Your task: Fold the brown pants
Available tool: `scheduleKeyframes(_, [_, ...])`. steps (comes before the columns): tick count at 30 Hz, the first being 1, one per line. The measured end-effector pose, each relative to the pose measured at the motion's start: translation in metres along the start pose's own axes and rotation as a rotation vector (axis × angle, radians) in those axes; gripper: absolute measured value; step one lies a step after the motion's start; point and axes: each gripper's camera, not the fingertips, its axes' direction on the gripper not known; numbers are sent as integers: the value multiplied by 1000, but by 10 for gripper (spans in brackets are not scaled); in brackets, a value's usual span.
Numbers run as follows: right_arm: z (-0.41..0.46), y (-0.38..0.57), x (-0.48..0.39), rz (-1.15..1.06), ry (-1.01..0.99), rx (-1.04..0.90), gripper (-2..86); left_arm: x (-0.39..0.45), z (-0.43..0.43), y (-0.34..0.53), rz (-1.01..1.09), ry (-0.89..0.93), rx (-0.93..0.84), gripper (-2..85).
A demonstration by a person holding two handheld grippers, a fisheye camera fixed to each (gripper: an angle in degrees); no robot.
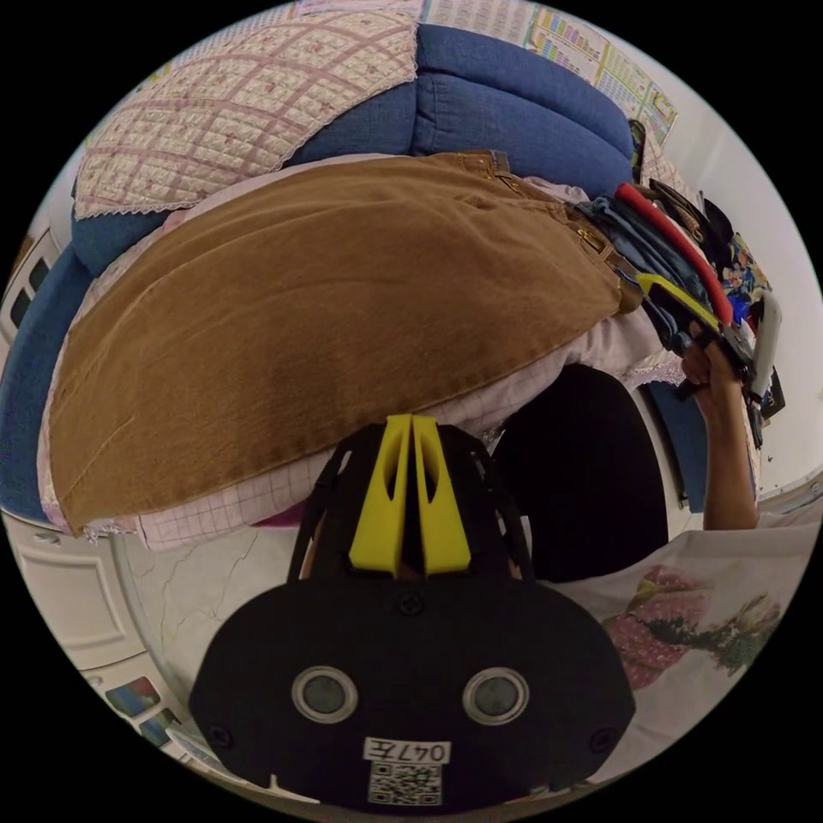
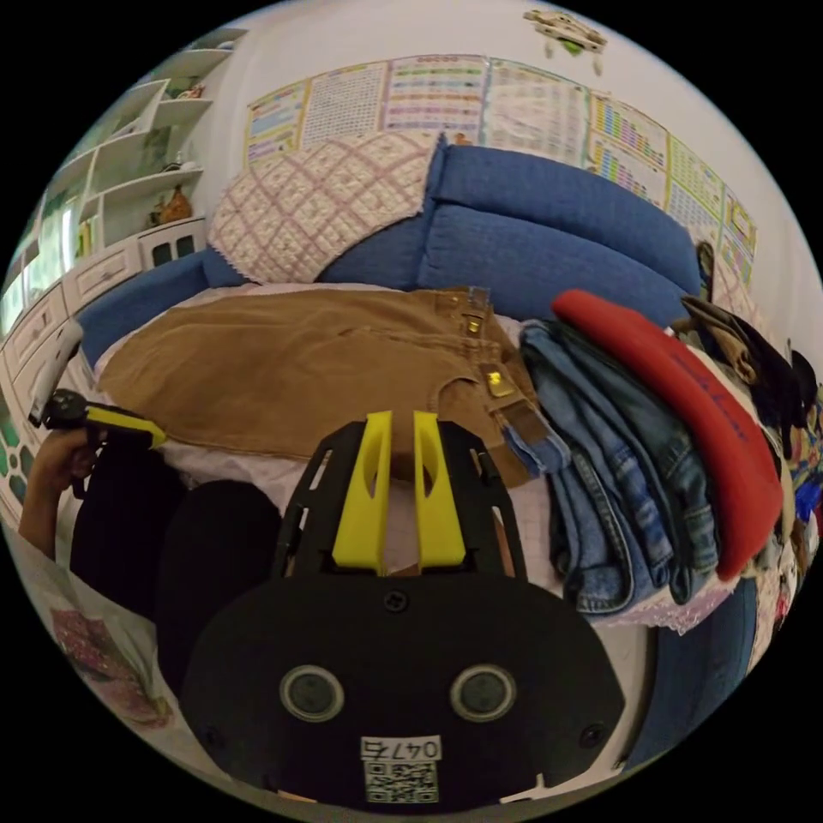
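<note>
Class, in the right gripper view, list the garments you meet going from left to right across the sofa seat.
brown pants → stack of blue jeans → red garment → dark clothes

A blue sofa (image 2: 549, 249) carries everything, its seat covered by a pale pink checked sheet (image 1: 223, 510) with a lace-edged border that hangs over the front. The brown pants (image 2: 283, 373) lie flat across that sheet, the waistband toward a pile of folded blue jeans (image 2: 600, 480) just beside them, with a red garment (image 2: 686, 394) lying on top of the jeans and more dark clothes heaped beyond. A quilted, diamond-patterned pink and cream cover (image 2: 326, 201) is draped over part of the sofa's backrest.
</note>
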Motion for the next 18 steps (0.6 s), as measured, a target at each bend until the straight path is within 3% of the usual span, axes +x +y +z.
scheduleKeyframes(7, [30, -79, -100, -127, 49, -116, 11, -13, -9, 2, -7, 12, 7, -10])
scheduleKeyframes(18, [70, -145, -179, -213, 58, -205, 1, -5, -15, -8, 9, -51, -9, -10])
